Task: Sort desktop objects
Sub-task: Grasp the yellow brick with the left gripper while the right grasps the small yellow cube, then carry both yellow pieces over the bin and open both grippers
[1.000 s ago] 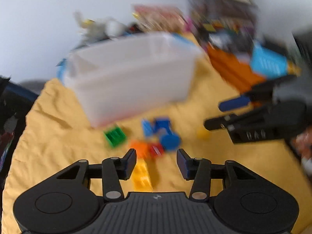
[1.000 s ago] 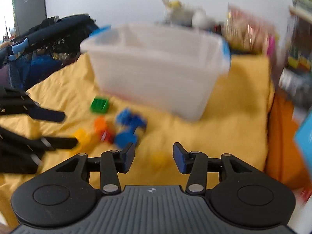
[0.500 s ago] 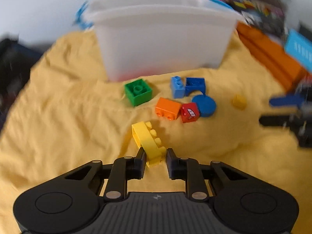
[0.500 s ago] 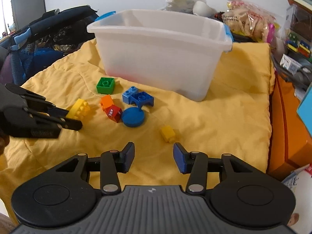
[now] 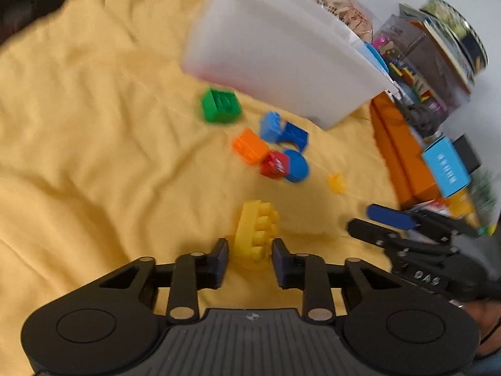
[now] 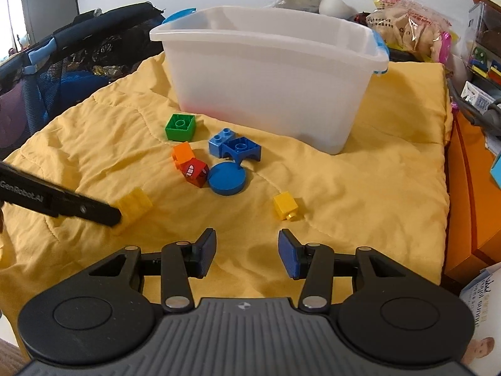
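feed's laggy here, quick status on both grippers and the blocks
Left gripper around long yellow brick, grip unconfirmed. Right gripper open, empty. Bin ahead, path clear.

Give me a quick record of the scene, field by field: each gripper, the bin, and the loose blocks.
left gripper: around the long yellow brick; cannot tell if gripped
right gripper: open, holding nothing
bin: white plastic, upright on the yellow blanket
small yellow block: ahead of right gripper
green block: nearest the bin
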`<state>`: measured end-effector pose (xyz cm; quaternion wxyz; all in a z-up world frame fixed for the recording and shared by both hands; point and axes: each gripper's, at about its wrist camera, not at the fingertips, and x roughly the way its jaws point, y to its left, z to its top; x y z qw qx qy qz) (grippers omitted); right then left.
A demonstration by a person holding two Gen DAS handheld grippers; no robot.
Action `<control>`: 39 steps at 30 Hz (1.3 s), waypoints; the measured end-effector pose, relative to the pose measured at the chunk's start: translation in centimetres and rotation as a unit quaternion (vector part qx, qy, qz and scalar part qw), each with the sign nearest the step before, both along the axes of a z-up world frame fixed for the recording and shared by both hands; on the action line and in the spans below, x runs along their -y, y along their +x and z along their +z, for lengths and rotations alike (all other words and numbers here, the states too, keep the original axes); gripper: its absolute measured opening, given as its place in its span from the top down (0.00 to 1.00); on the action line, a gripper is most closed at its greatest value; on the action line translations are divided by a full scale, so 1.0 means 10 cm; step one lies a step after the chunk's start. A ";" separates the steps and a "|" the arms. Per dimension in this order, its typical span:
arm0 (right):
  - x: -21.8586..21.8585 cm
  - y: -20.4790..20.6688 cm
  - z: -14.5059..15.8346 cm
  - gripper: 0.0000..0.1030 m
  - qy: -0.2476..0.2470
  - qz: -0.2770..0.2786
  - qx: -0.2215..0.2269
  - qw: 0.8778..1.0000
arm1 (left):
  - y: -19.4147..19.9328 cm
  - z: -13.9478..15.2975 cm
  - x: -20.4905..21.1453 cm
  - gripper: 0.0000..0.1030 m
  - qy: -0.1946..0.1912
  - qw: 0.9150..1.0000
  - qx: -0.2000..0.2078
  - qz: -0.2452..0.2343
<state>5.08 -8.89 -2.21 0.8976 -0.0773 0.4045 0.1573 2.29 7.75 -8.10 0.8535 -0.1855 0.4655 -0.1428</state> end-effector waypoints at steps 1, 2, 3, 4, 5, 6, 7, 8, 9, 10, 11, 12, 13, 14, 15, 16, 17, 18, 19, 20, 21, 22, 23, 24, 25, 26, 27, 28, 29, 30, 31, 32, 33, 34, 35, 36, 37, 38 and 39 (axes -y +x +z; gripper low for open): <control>0.00 0.00 -0.01 0.53 -0.001 0.000 -0.002 1.000 | -0.03 0.04 0.00 0.67 0.016 1.000 0.010 0.002; -0.01 0.00 -0.02 0.53 -0.002 0.000 -0.003 1.000 | -0.01 0.08 0.01 0.67 0.026 1.000 0.016 -0.001; -0.01 -0.01 -0.01 0.53 -0.002 0.002 -0.002 1.000 | 0.00 0.11 0.02 0.67 0.029 0.999 0.023 -0.005; -0.01 -0.01 -0.01 0.53 -0.004 0.003 0.000 1.000 | -0.02 0.15 0.04 0.66 0.032 0.999 0.031 -0.009; -0.01 0.00 -0.01 0.52 -0.008 0.004 0.003 1.000 | -0.03 0.18 0.07 0.64 0.038 0.998 0.039 -0.016; -0.01 0.02 0.00 0.51 -0.015 0.005 0.009 1.000 | -0.04 0.21 0.11 0.61 0.051 0.997 0.046 -0.025; -0.01 0.05 0.00 0.51 -0.023 0.006 0.014 1.000 | -0.05 0.23 0.17 0.60 0.070 0.996 0.053 -0.032; 0.00 0.09 0.00 0.51 -0.029 0.005 0.020 0.999 | -0.05 0.23 0.21 0.60 0.085 0.994 0.058 -0.039; 0.01 0.14 -0.01 0.51 -0.035 0.004 0.024 0.999 | -0.04 0.23 0.26 0.59 0.096 0.992 0.062 -0.048; 0.02 0.21 -0.03 0.51 -0.040 0.002 0.024 0.999 | -0.01 0.21 0.32 0.59 0.103 0.991 0.061 -0.053; 0.02 0.27 -0.05 0.51 -0.043 0.002 0.023 0.999 | 0.01 0.18 0.36 0.59 0.107 0.991 0.059 -0.056; 0.02 0.34 -0.07 0.51 -0.045 0.000 0.022 0.999 | 0.02 0.16 0.40 0.59 0.111 0.990 0.060 -0.057; 0.02 0.40 -0.10 0.52 -0.048 0.001 0.020 0.999 | 0.04 0.14 0.43 0.59 0.122 0.989 0.062 -0.054; 0.02 0.45 -0.13 0.53 -0.051 0.003 0.018 0.999 | 0.04 0.11 0.44 0.60 0.135 0.987 0.065 -0.050; 0.02 0.48 -0.17 0.54 -0.056 0.006 0.014 0.998 | 0.05 0.08 0.45 0.62 0.146 0.986 0.060 -0.048; 0.01 0.52 -0.21 0.56 -0.060 0.009 0.006 0.998 | 0.08 0.05 0.46 0.67 0.150 0.986 0.051 -0.046; 0.02 0.53 -0.25 0.72 -0.059 0.013 -0.002 0.998 | 0.09 0.03 0.45 0.69 0.149 0.987 0.044 -0.045; 0.03 0.52 -0.26 0.81 -0.050 0.018 -0.009 0.999 | 0.08 0.03 0.45 0.71 0.148 0.987 0.046 -0.047; 0.04 0.49 -0.26 0.83 -0.042 0.021 -0.012 0.999 | 0.06 0.03 0.45 0.72 0.149 0.986 0.048 -0.052; 0.03 0.45 -0.24 0.83 -0.041 0.024 -0.014 0.999 | 0.05 0.04 0.45 0.72 0.148 0.986 0.049 -0.056; 0.02 0.39 -0.22 0.83 -0.039 0.029 -0.015 0.999 | 0.03 0.04 0.45 0.73 0.145 0.987 0.048 -0.059; 0.01 0.33 -0.19 0.83 -0.034 0.034 -0.017 0.999 | 0.01 0.05 0.44 0.73 0.143 0.987 0.048 -0.061; 0.00 0.26 -0.18 0.83 -0.030 0.038 -0.022 0.999 | -0.01 0.05 0.45 0.73 0.143 0.987 0.045 -0.065; -0.02 0.19 -0.16 0.83 -0.024 0.044 -0.027 0.998 | -0.03 0.06 0.46 0.73 0.143 0.986 0.043 -0.068; -0.03 0.11 -0.15 0.83 -0.020 0.052 -0.033 0.998 | -0.05 0.07 0.46 0.73 0.141 0.987 0.042 -0.072; -0.05 0.03 -0.13 0.83 -0.018 0.059 -0.037 0.997 | -0.09 0.10 0.46 0.73 0.138 0.987 0.041 -0.076; -0.07 -0.05 -0.12 0.83 -0.018 0.067 -0.039 0.997 | -0.13 0.11 0.46 0.73 0.139 0.986 0.041 -0.079; -0.09 -0.12 -0.11 0.83 -0.018 0.072 -0.042 0.996 | -0.17 0.12 0.46 0.73 0.141 0.986 0.041 -0.080; -0.10 -0.17 -0.12 0.83 -0.018 0.073 -0.045 0.996 | -0.20 0.11 0.45 0.73 0.141 0.986 0.038 -0.081; -0.10 -0.21 -0.13 0.83 -0.015 0.073 -0.050 0.996 | -0.21 0.09 0.45 0.73 0.140 0.986 0.035 -0.080; -0.10 -0.24 -0.16 0.83 -0.013 0.072 -0.055 0.996 | -0.23 0.06 0.44 0.73 0.137 0.987 0.029 -0.079; -0.11 -0.24 -0.19 0.83 -0.013 0.069 -0.060 0.996 | -0.24 0.03 0.44 0.73 0.135 0.987 0.028 -0.078; -0.11 -0.24 -0.22 0.83 -0.011 0.065 -0.062 0.996 | -0.24 0.04 0.44 0.73 0.134 0.988 0.031 -0.077; -0.10 -0.24 -0.22 0.83 -0.008 0.063 -0.062 0.996 | -0.23 0.06 0.44 0.73 0.132 0.988 0.031 -0.078; -0.10 -0.22 -0.19 0.83 -0.008 0.063 -0.062 0.996 | -0.21 0.08 0.44 0.73 0.129 0.988 0.033 -0.077; -0.11 -0.21 -0.14 0.83 -0.009 0.063 -0.055 0.996 | -0.20 0.14 0.43 0.73 0.129 0.988 0.040 -0.076; -0.11 -0.19 -0.06 0.83 -0.009 0.062 -0.042 0.997 | -0.17 0.22 0.43 0.73 0.130 0.987 0.051 -0.075; -0.11 -0.15 0.02 0.83 -0.008 0.061 -0.030 0.998 | -0.13 0.34 0.42 0.73 0.129 0.987 0.066 -0.074; -0.11 -0.11 0.12 0.82 -0.008 0.060 -0.016 0.998 | -0.09 0.46 0.41 0.73 0.128 0.986 0.082 -0.071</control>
